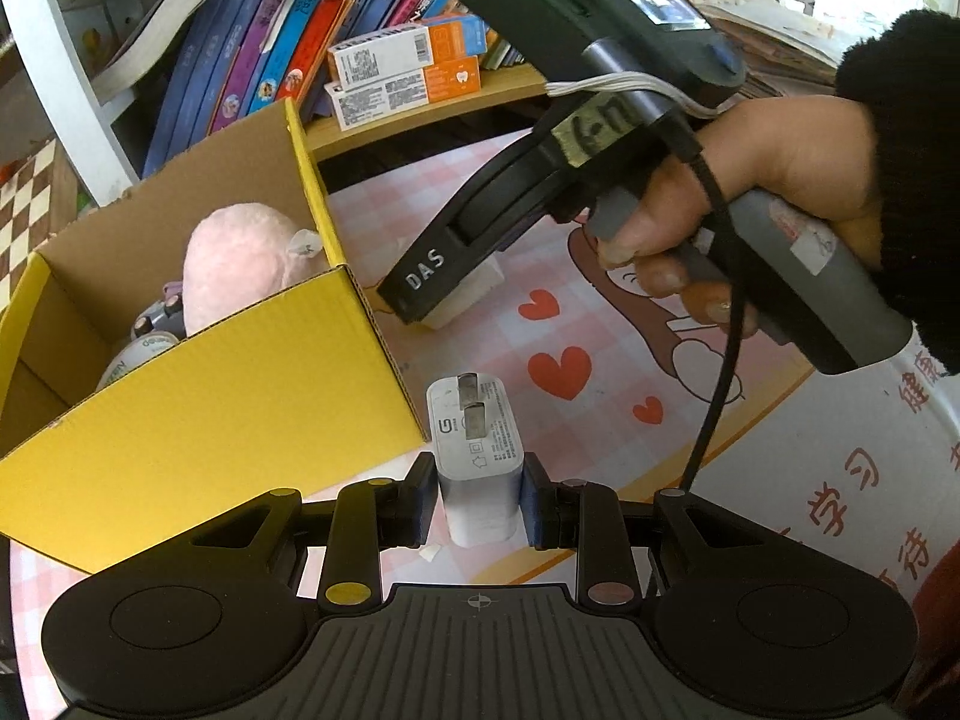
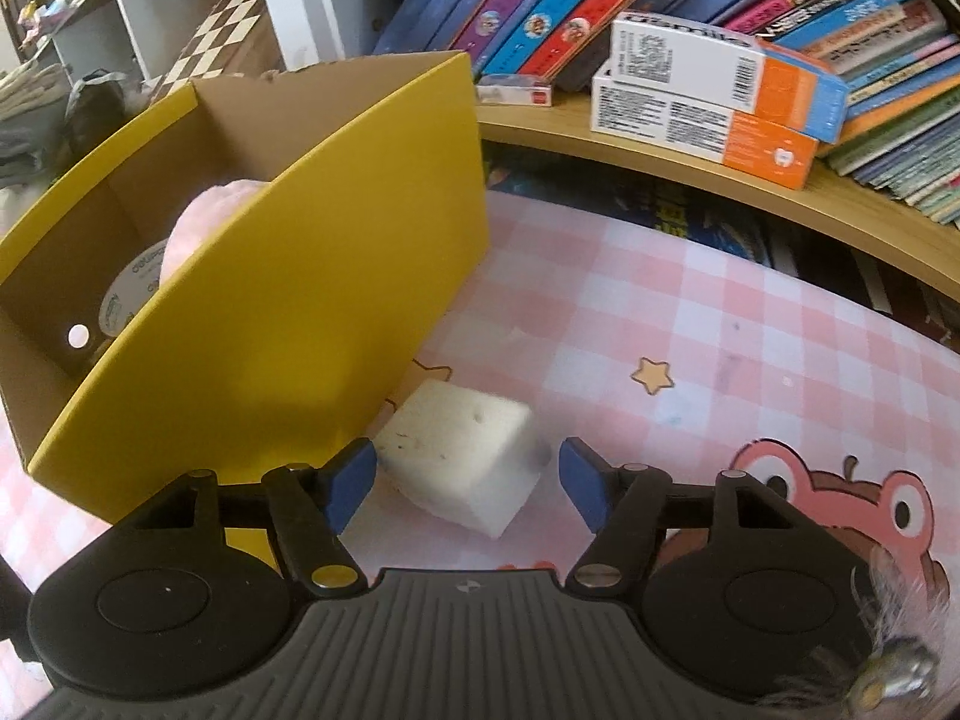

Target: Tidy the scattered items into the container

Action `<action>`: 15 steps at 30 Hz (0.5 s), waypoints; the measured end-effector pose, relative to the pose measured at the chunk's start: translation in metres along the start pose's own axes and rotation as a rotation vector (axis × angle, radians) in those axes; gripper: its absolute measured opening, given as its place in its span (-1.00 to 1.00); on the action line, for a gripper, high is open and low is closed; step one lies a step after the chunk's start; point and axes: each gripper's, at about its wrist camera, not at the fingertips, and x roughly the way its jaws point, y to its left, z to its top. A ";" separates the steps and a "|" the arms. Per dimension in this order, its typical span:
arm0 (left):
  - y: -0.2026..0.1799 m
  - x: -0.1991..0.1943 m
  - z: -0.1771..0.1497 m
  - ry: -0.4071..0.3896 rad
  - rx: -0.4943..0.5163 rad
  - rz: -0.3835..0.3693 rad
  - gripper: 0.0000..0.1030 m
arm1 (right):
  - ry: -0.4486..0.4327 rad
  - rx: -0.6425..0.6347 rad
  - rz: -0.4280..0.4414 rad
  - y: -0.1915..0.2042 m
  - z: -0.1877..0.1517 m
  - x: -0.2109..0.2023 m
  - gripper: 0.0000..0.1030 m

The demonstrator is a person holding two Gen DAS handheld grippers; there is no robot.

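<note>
Clamping a white charger [image 1: 477,462], the left claw [image 1: 478,495] holds it just beside the yellow box [image 1: 240,396], prongs forward. Its printing is too small to read; the other tool reads "DAS". In the right view, the right claw [image 2: 467,483] stands apart around a white sponge [image 2: 462,456] lying on the counter [image 2: 720,330] against the box.

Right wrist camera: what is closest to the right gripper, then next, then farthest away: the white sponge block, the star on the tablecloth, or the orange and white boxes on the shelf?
1. The white sponge block, on the cloth between the open fingers of the right gripper.
2. The star, printed on the tablecloth, ahead and to the right.
3. The orange and white boxes, stacked up on the wooden shelf, farthest back.
</note>
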 end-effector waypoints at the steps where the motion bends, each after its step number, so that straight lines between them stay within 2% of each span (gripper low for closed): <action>1: 0.000 0.000 0.000 0.000 -0.002 0.001 -0.47 | 0.002 0.000 0.007 0.001 0.000 0.001 0.26; 6: 0.003 0.000 0.000 0.000 -0.007 0.004 -0.47 | 0.014 -0.003 0.043 0.004 0.002 0.008 0.05; 11: 0.003 -0.001 0.000 -0.003 -0.005 0.004 -0.47 | 0.021 0.007 0.068 0.005 0.001 0.007 -0.40; 15: 0.003 -0.004 0.000 -0.011 -0.004 0.008 -0.47 | 0.024 0.019 0.083 0.006 0.000 0.004 -0.45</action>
